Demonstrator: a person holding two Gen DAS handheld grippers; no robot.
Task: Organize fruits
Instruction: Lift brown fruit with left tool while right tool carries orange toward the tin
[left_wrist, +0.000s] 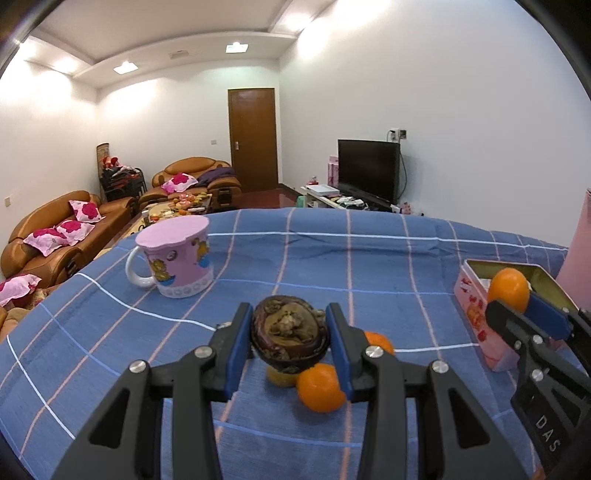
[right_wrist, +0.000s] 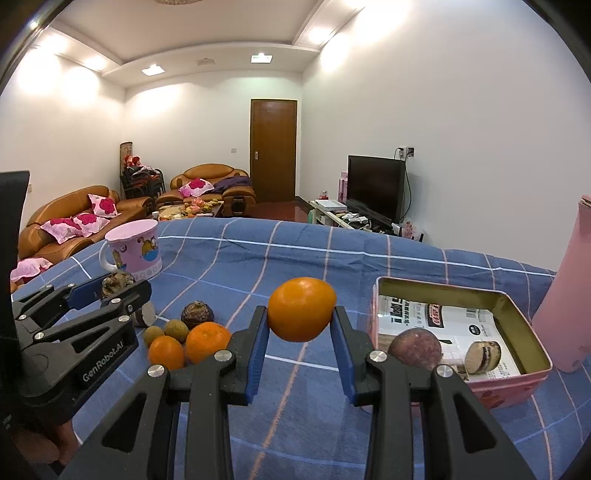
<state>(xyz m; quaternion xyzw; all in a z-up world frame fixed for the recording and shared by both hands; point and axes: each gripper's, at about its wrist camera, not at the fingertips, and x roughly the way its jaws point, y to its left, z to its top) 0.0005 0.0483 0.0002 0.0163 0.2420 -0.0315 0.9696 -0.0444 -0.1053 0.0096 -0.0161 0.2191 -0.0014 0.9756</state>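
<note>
**Holding 2 fruits above a blue checked worktop**

Left hand-held gripper (left_wrist: 290, 338): blue pads closed on a dark, wrinkled passion fruit (left_wrist: 289, 339), lifted clear of the cloth. Below it in the left wrist view lie 2 loose oranges (left_wrist: 319, 387) and a small yellowish fruit, partly hidden.

Right hand-held gripper (right_wrist: 301, 317): jaws closed on an orange (right_wrist: 301, 308), held above the cloth just left of the pink tin (right_wrist: 517, 384). The tin lies open; inside it rest a purple passion fruit (right_wrist: 415, 349) and a printed paper liner.

On the cloth between the 2 grippers, in the right wrist view, a cluster comprises 2 oranges, 2 small brownish-green fruits (right_wrist: 173, 328) and another dark passion fruit (right_wrist: 197, 314).

A pink mug (right_wrist: 135, 249) stands at the far left; a pink bottle (right_wrist: 565, 314) stands beside the tin's right edge.
</note>
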